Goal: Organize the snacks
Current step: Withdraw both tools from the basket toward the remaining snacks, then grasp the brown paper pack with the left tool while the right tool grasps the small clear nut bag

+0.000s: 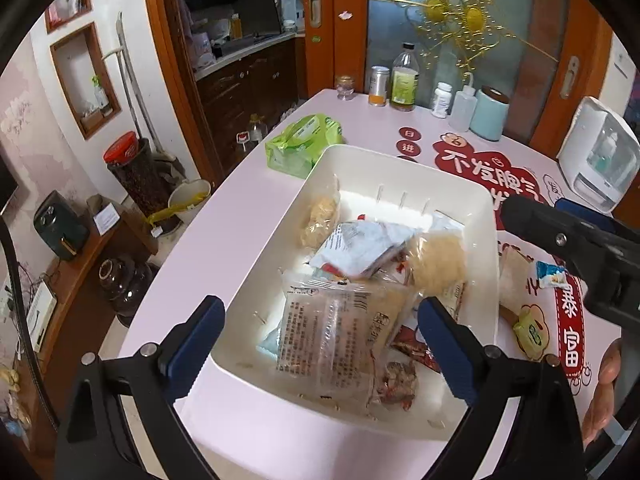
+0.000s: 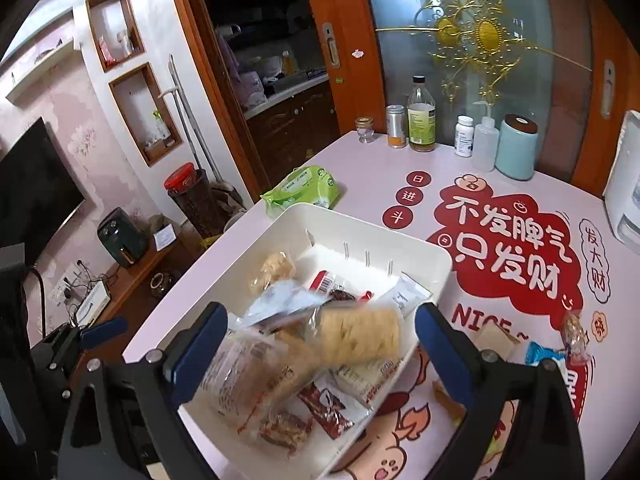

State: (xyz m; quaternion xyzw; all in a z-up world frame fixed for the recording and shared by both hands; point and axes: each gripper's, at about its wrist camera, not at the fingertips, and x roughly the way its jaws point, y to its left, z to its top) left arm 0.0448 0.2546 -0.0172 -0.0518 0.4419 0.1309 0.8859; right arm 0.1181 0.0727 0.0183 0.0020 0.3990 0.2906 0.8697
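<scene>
From the left wrist, the left gripper [image 1: 320, 348] hangs wide open and empty over the bin [image 1: 404, 160], already heaped with snacks [image 1: 340, 340].

From the right wrist, the right gripper [image 2: 322, 354] gapes empty too. Filling seems under way; next, I'd fetch the loose packets [image 2: 544, 354] on the table [image 2: 360, 168].

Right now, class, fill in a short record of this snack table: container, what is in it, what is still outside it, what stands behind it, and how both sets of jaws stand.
container: white bin on the pink table
in it: a heap of wrapped snacks
still outside: blue-and-white sweet and a few other small packets to the right of the bin
behind the bin: green wipes pack
far edge: bottles and a pale blue canister
left gripper: jaws open, over the bin
right gripper: jaws open, over the bin
</scene>
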